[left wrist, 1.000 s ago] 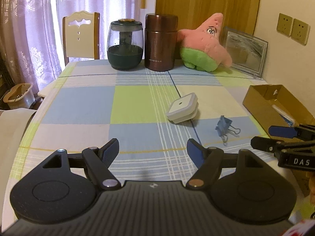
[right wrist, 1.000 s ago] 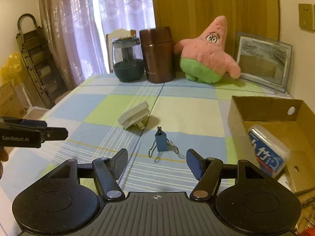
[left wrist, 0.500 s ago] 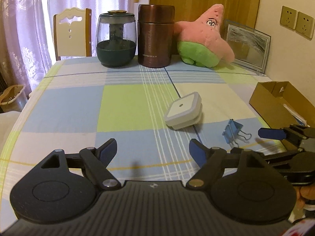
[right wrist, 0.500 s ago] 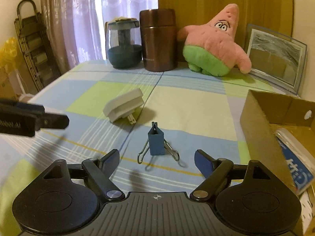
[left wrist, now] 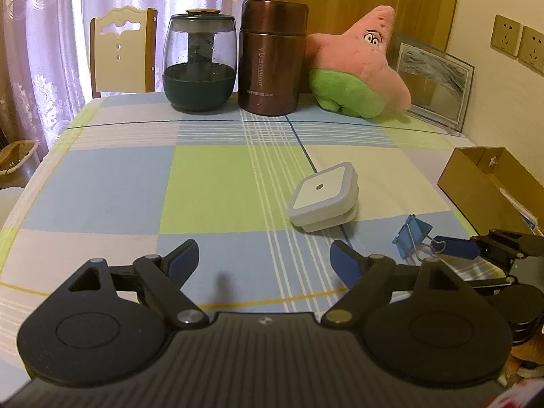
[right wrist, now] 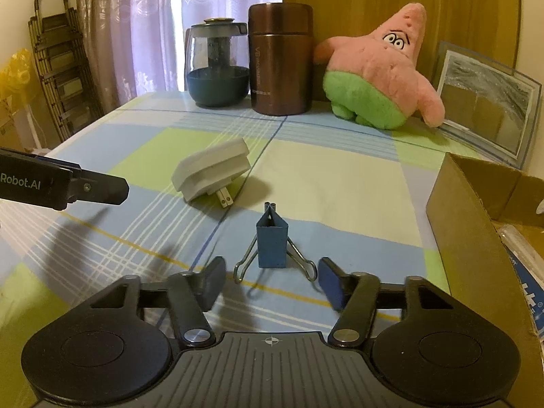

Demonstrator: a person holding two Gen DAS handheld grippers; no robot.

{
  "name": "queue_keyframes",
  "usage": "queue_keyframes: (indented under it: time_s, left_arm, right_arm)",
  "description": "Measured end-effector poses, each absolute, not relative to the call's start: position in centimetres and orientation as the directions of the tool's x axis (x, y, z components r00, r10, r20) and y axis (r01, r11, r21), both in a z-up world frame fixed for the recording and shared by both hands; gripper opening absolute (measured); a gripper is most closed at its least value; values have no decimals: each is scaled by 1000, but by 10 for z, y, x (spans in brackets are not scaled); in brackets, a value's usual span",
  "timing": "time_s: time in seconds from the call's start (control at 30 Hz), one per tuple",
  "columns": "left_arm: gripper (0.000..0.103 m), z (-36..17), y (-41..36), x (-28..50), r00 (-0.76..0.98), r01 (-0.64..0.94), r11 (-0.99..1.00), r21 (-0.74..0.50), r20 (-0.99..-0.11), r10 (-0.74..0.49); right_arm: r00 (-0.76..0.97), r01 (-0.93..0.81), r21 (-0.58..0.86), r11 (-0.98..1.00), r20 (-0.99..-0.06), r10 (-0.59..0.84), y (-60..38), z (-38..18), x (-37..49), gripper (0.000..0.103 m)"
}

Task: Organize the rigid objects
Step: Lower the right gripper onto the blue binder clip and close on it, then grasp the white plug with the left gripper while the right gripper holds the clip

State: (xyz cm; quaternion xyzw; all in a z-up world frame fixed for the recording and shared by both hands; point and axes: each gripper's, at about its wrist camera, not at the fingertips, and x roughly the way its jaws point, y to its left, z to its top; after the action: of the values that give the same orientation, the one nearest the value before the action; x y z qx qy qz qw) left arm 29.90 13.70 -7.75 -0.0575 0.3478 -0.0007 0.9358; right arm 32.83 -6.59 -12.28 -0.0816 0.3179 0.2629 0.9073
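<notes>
My matt black plastic fingers face a painted-metal binder clip with shiny wire handles — checked cloth tablecloth beneath.

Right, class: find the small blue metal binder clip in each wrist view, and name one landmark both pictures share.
Left wrist view: the small blue metal binder clip lies at lower right on the checked tablecloth, right of the white square plug-in night light.
Right wrist view: the clip stands at lower centre, just ahead of the right gripper.
Shared landmark: the pink and green starfish plush toy at the far edge.
</notes>
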Motion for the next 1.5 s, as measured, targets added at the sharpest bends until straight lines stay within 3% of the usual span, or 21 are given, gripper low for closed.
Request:
queue_keyframes:
  time_s: [0.1, 0.73, 0.97, 1.33, 1.5]
  left_arm:
    - [82, -79, 136, 300, 757, -37, 993, -114, -652, -47]
    - [83, -84, 120, 320, 771, 55, 992, -110, -627, -112]
    - [82, -89, 106, 333, 791, 113, 992, -50, -600, -120]
    - [62, -100, 80, 348, 800, 193, 980, 52, -586, -127]
    - [45, -100, 81, 350, 803, 185, 981, 50, -583, -122]
  right_arm:
    - [664, -525, 11, 851, -620, 418, -66, -122, 328, 46]
    - [702, -483, 24, 875, -587, 404, -79, -105, 332, 45]
    - [713, -453, 41, 891, -584, 389, -87, -100, 339, 45]
    - [718, -438, 52, 898, -581, 384, -94, -96, 341, 45]
    - [720, -432, 54, 900, -581, 381, -96, -95, 341, 45]
